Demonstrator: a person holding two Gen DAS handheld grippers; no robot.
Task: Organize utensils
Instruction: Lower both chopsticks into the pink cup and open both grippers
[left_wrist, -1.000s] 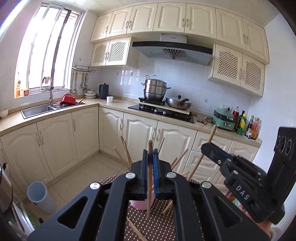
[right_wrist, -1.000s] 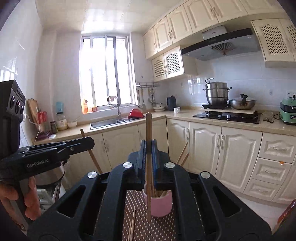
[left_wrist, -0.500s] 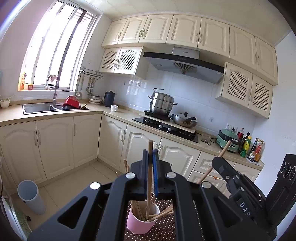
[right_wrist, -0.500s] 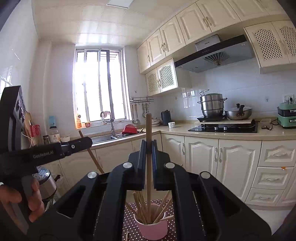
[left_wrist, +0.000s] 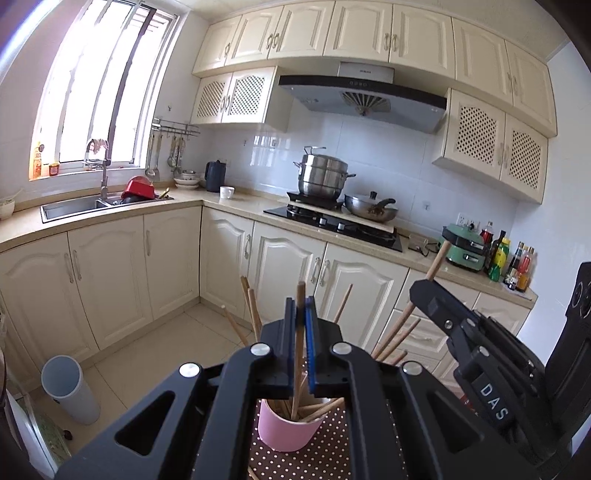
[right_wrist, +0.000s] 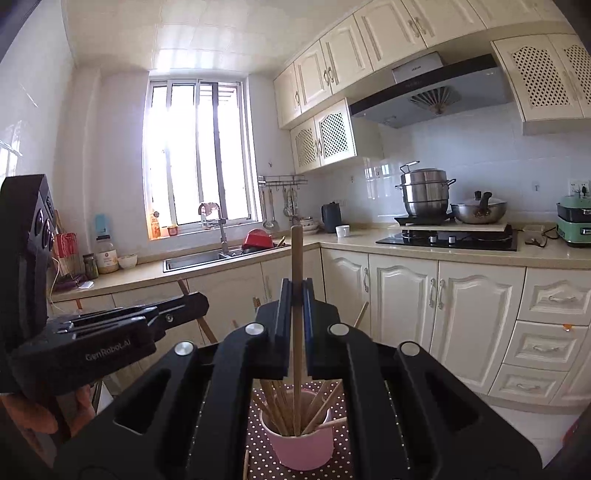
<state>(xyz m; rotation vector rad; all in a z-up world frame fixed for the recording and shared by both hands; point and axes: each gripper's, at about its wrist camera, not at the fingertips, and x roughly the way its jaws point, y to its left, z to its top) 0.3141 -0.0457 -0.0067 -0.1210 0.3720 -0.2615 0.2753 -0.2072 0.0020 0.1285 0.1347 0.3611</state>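
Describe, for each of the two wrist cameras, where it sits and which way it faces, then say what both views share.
Left wrist: sits behind the left gripper, facing the stove corner; its jaws pinch a chopstick over the pink cup; the right gripper shows at right.
Right wrist: sits behind the right gripper, facing the window and sink; its jaws pinch a chopstick over the pink cup; the left gripper shows at left.
Shared: cup, polka-dot mat, stove, sink.

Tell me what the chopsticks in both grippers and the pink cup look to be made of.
Chopsticks in the left gripper and right gripper: the chopsticks look like plain wood or bamboo, with a matte tan surface and no shine. Pink cup: smooth and even-coloured, probably ceramic or plastic; the look leaves that open.
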